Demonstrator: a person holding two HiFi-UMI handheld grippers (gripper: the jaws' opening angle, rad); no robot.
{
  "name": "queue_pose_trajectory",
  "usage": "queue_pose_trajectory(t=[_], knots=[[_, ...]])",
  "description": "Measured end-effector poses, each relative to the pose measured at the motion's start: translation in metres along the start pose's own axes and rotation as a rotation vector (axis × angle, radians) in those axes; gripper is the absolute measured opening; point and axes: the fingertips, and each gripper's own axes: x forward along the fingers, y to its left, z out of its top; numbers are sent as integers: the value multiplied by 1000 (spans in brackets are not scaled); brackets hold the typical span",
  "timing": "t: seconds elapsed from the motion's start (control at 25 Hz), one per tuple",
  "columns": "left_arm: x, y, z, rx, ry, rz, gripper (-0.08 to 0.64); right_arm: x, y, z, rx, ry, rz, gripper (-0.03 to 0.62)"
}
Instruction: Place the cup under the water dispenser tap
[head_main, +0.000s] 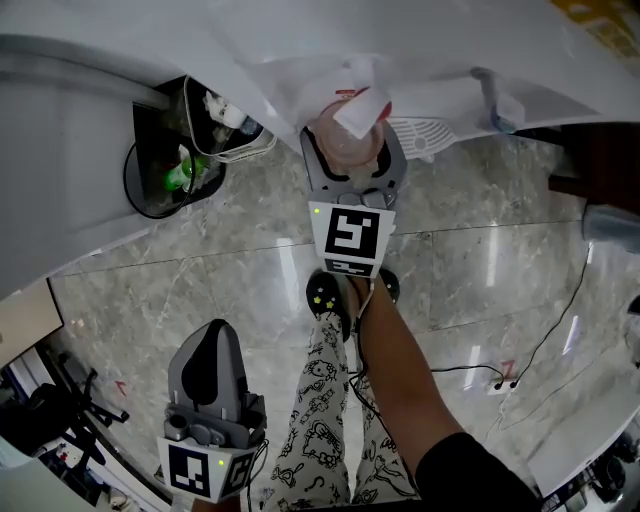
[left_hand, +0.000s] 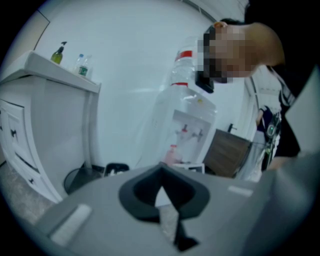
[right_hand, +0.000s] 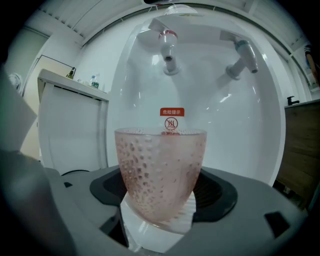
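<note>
A pink, dimpled, see-through cup stands upright between the jaws of my right gripper, which is shut on it. The cup sits inside the white recess of the water dispenser, just below the red-capped tap. The blue tap is to the right. From the head view, the cup in the right gripper is left of the white drip grille. My left gripper hangs low over the floor, shut and holding nothing. It looks toward the dispenser from a distance.
A black bin with rubbish stands left of the dispenser, beside a white cabinet. A brown cabinet is to the right. Cables and a socket strip lie on the marble floor. The person's legs are below.
</note>
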Motion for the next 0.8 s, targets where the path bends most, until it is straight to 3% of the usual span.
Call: queue_pose_trajectory(t=[0.6,0.8], knots=[[-5,-6,7,-12,-23,5,3,-10,3,-1,43,6,66,393],[-10,-13,12,3,-37,9,3,-37,2,5,-6,-23,87,394]])
